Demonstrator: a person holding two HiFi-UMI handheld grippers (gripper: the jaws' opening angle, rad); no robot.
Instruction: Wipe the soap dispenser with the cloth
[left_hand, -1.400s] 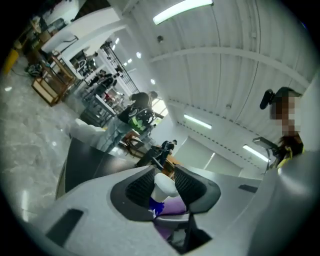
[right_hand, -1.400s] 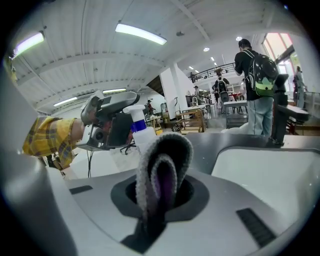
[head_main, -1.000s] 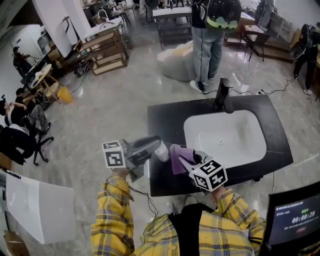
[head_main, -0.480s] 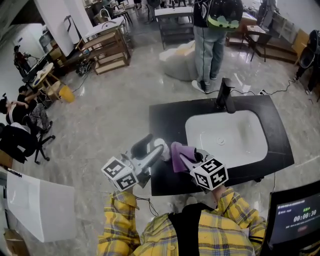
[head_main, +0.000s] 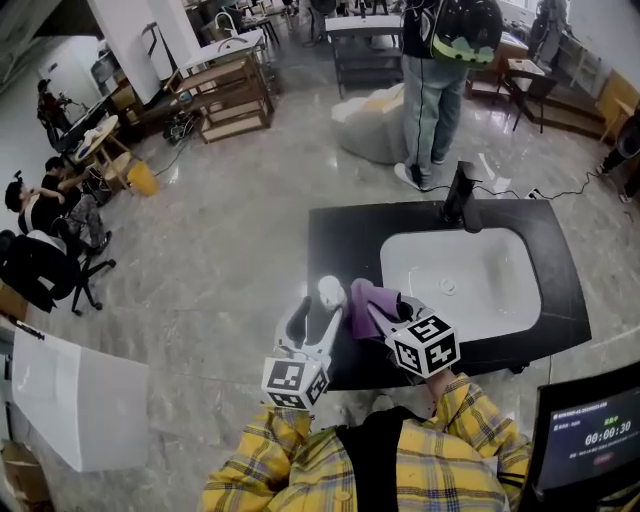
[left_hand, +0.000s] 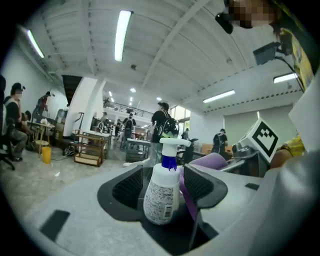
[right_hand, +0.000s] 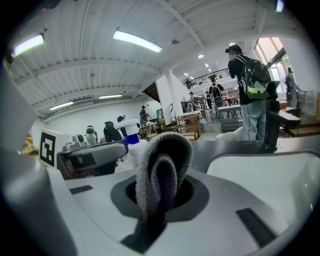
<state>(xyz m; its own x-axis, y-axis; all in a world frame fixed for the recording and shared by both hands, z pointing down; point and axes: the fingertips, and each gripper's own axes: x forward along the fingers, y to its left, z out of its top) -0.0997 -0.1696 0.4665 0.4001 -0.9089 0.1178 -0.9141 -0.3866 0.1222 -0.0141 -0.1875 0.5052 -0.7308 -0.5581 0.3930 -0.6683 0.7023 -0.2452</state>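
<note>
- Soap dispenser (left_hand: 161, 192): white pump bottle, blue collar. Upright on black counter (head_main: 340, 235), front-left corner, left of sink (head_main: 470, 285).
- Left tool (head_main: 317, 322): jaws have just been opening, now wide. Bottle stands between them, pads clear of it, likely so it stands free for wiping.
- Right tool (head_main: 378, 316): clamped on folded purple cloth (right_hand: 160, 175). Fold protrudes forward as wiping face, just beside bottle.

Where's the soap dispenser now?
The soap dispenser stands on the counter left of the sink in the head view, between the jaws of the left hand-held gripper, which have just been opening; the purple cloth is beside it.
</note>
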